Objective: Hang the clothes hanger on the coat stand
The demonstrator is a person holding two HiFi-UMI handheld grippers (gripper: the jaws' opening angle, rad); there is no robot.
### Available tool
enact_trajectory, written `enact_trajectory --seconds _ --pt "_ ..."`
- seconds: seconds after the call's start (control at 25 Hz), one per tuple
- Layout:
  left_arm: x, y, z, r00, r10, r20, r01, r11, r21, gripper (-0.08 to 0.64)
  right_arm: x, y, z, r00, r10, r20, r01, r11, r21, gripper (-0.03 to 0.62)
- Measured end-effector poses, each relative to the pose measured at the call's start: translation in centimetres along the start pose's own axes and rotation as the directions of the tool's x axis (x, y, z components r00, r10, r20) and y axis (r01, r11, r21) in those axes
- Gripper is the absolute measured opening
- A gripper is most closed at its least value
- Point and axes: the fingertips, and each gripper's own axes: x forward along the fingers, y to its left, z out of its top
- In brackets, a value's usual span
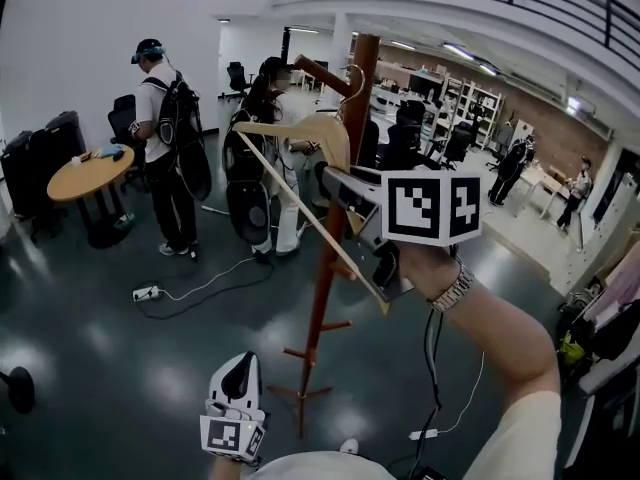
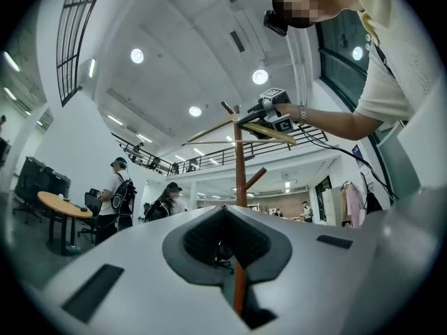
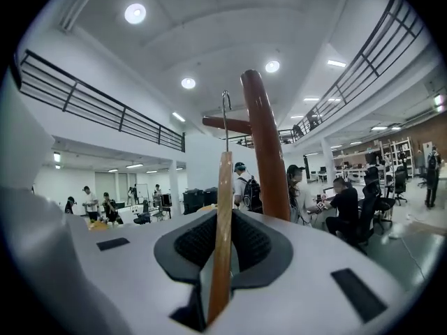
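Dark shiny hall floor [image 1: 80, 318] lies below me. My right gripper [image 1: 338, 190] is clamped on the wooden clothes hanger [image 1: 300, 131], high at 12 o'clock. Its metal hook [image 3: 225, 114] is just beside the top of the coat stand [image 1: 318, 308]. My left gripper [image 1: 240, 368] is low at 6 o'clock, jaws together, with nothing between them.

The left gripper [image 2: 225, 211] fills the near field, jaws together with nothing between them. Beyond it stands the wooden coat stand [image 2: 239, 166], upright. At the stand's top, the right gripper [image 2: 246, 120] holds a wooden clothes hanger [image 2: 269, 130] against the pole. Far left: a round table [image 2: 63, 204] and two standing people [image 2: 119, 194].
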Motion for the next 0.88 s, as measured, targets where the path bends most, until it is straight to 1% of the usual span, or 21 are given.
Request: enact_trajectory --seconds 0.16,0.28,0.44,0.64,0.76,0.88 --pt "-0.5 0.5 -0.7 1.0 -0.017 -0.009 0.017 1.0 -0.006 0.012 0.6 0.3 -0.2 1.0 -0.016 0.001 0.016 1.0 0.0 0.069" --pt "-1.4 1.6 -0.9 0.999 -0.031 -0.018 0.031 1.0 0.002 0.012 1.5 0.5 -0.1 1.0 -0.026 0.0 0.026 0.999 0.023 0.069" --pt "-2.3 1.2 -0.6 0.999 -0.029 -0.028 0.029 1.0 0.01 0.012 0.7 -0.9 0.2 0.998 -0.053 -0.03 0.054 0.997 0.045 0.069" --pt "-4.0 0.3 -0.1 0.998 -0.043 -0.034 0.044 0.999 0.027 0.012 -0.2 -2.3 0.1 0.993 -0.107 -0.058 0.108 0.994 0.004 0.069" --pt "-4.6 0.2 0.0 0.999 -0.036 -0.025 0.037 0.999 0.036 0.012 0.0 -2.5 -0.7 0.991 -0.106 -0.084 0.107 0.994 0.007 0.069" --pt "-5.0 0.4 -0.3 0.999 -0.018 -0.027 0.018 0.999 0.027 0.012 0.5 -2.9 -1.7 0.989 -0.104 -0.104 0.106 0.994 0.017 0.069"
